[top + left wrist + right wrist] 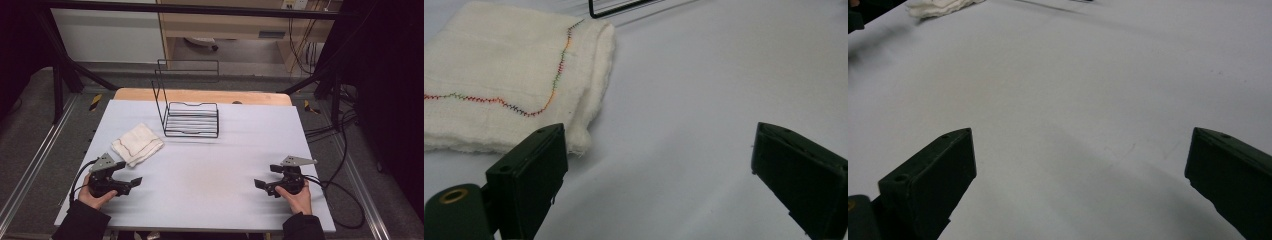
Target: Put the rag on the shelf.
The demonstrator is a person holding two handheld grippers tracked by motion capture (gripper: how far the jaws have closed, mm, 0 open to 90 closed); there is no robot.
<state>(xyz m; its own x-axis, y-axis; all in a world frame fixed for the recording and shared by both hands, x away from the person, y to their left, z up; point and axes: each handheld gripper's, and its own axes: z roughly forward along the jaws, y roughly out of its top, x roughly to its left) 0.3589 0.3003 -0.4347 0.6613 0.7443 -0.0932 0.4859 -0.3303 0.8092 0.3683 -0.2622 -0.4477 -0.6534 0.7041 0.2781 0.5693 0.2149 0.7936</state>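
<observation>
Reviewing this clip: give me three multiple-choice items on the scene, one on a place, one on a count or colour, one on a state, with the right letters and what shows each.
1. Where does the folded cloth lie?
A. inside the wire rack
B. on the table, ahead of the left gripper
C. under the right gripper

2. How many cloths are on the table?
A. one
B. two
C. three

3. How do the left gripper's jaws stand?
A. shut on the cloth
B. shut on nothing
C. open, holding nothing

Answers:
1. B: in the high view the cloth sits on the table surface just beyond the left gripper, left of the wire rack and apart from it.
2. A: a single white cloth with multicoloured stitching shows in the high view.
3. C: the left gripper view shows the two jaws wide apart with bare table between them; the right gripper is open too.
</observation>
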